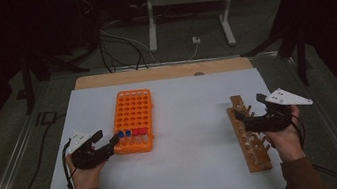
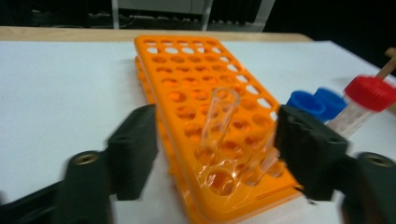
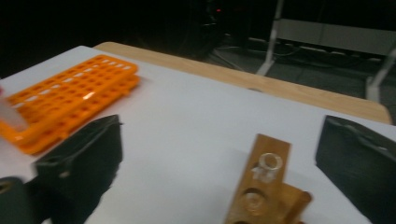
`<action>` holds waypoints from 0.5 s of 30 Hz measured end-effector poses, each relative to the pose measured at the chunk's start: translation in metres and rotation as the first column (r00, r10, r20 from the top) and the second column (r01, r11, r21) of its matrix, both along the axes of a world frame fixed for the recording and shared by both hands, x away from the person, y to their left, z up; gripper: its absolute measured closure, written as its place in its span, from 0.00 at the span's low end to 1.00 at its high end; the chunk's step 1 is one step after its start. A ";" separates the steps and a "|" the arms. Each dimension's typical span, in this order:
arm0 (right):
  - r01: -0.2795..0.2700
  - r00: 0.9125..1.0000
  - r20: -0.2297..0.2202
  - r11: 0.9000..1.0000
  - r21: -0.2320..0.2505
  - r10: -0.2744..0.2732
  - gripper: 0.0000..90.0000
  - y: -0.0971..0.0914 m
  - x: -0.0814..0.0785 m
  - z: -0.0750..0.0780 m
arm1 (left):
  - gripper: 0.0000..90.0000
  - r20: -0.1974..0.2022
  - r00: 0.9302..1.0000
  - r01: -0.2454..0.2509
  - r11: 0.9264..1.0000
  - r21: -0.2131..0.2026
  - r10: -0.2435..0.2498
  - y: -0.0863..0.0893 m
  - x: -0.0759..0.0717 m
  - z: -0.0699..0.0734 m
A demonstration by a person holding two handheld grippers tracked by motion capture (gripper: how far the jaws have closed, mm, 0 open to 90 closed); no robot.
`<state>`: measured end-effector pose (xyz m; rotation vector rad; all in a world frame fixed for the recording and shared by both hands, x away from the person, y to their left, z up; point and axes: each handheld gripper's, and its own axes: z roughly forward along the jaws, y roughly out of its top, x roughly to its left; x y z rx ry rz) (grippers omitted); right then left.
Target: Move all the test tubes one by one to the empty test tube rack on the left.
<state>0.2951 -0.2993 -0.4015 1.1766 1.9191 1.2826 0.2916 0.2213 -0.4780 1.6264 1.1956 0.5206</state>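
An orange tube rack (image 1: 135, 113) lies left of centre on the white table (image 1: 191, 121). Its near row holds tubes with blue caps (image 1: 124, 133) and red caps (image 1: 140, 131). My left gripper (image 1: 106, 137) is open at the rack's near left corner. In the left gripper view the open gripper (image 2: 215, 135) frames a clear uncapped tube (image 2: 218, 122) leaning in the orange rack (image 2: 196, 79); blue caps (image 2: 312, 102) and a red cap (image 2: 370, 92) stand to the right. My right gripper (image 1: 249, 108) is open over the far end of a wooden rack (image 1: 251, 139). The right gripper view shows a clear tube (image 3: 268, 164) in that wooden rack (image 3: 261, 191).
A bare wooden strip (image 1: 163, 72) runs along the table's far edge. Behind it lie cables (image 1: 119, 46) and a white metal stand (image 1: 187, 11) on the floor. Bare white table surface lies between the two racks.
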 end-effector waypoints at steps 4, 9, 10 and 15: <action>0.018 1.000 -0.012 1.000 0.016 -0.018 0.07 -0.008 0.009 -0.005 | 0.18 0.004 1.000 -0.019 1.000 -0.021 0.019 0.001 -0.003 0.005; 0.042 0.997 -0.065 0.999 0.010 -0.042 0.23 -0.015 0.026 -0.019 | 0.02 0.005 0.999 -0.039 0.999 -0.012 0.040 0.002 -0.004 0.009; 0.043 0.996 -0.075 0.999 0.001 -0.043 0.29 -0.016 0.030 -0.023 | 0.01 0.006 0.999 -0.044 0.999 -0.014 0.044 0.002 -0.005 0.010; 0.066 0.991 -0.115 0.996 -0.056 -0.072 0.54 -0.018 0.045 -0.036 | 0.01 0.018 0.998 -0.058 0.998 -0.021 0.058 0.005 -0.007 0.013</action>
